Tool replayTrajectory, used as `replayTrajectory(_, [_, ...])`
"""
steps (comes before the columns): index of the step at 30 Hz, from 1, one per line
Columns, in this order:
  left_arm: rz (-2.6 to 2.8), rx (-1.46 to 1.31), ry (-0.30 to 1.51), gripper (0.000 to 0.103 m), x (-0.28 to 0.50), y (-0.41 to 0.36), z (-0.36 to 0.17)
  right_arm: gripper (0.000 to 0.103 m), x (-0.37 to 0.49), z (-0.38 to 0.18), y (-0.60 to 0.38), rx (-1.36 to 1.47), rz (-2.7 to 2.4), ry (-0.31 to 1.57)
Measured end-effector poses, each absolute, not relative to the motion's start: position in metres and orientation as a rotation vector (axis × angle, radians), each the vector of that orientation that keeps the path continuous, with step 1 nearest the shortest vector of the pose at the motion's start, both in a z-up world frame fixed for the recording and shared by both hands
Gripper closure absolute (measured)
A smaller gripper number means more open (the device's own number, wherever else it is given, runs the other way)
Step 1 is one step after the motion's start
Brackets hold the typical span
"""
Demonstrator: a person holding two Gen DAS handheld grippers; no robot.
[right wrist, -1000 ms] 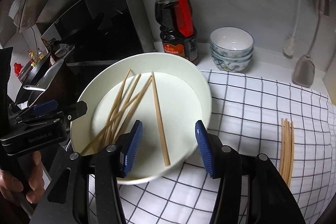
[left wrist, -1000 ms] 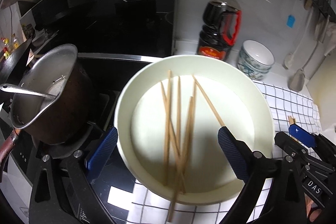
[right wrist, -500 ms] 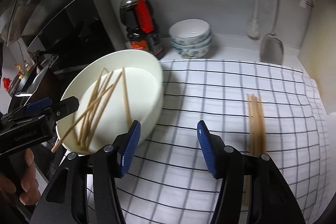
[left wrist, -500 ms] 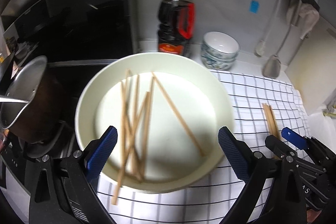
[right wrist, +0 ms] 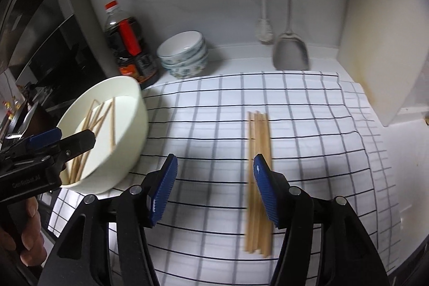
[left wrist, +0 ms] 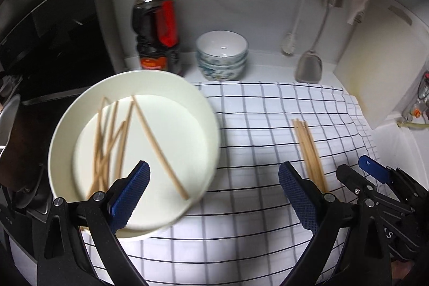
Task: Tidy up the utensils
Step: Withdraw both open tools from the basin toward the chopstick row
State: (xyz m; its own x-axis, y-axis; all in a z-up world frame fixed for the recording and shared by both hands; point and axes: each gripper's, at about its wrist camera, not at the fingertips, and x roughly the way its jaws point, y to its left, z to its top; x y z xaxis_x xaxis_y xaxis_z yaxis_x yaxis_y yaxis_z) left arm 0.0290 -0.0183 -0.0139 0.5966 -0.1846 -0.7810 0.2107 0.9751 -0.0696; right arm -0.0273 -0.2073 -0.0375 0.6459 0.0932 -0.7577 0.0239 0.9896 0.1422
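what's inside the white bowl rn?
The round white bowl holds loose wooden chopsticks, crossed in a jumble, roughly six or seven. The left gripper's blue finger pad covers their near ends, so the count is uncertain.

left hand-held gripper [right wrist: 77,142]: "GenRobot.AI" | right hand-held gripper [left wrist: 359,168]: partial "AS"

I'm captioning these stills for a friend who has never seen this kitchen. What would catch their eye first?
First the big white bowl at the left edge of the checked cloth, with loose chopsticks crisscrossed inside. Next, the tidy chopstick bundle lying straight on the cloth, right of the bowl. Behind stand a dark sauce bottle and stacked bowls.
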Motion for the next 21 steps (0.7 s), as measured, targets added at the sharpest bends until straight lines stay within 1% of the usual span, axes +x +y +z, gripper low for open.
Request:
replayTrajectory(10, [-0.262,0.061,0.933,0.008,0.026,-0.061,-0.028,0.046,-0.034,-0.053,-0.254,0.171,-0.015,0.886])
replayTrajectory(21, [-0.276,0.092,0.973,0.008,0.02,-0.092,-0.051,0.046,-0.043,-0.074,-0.282,0.171,-0.049,0.904])
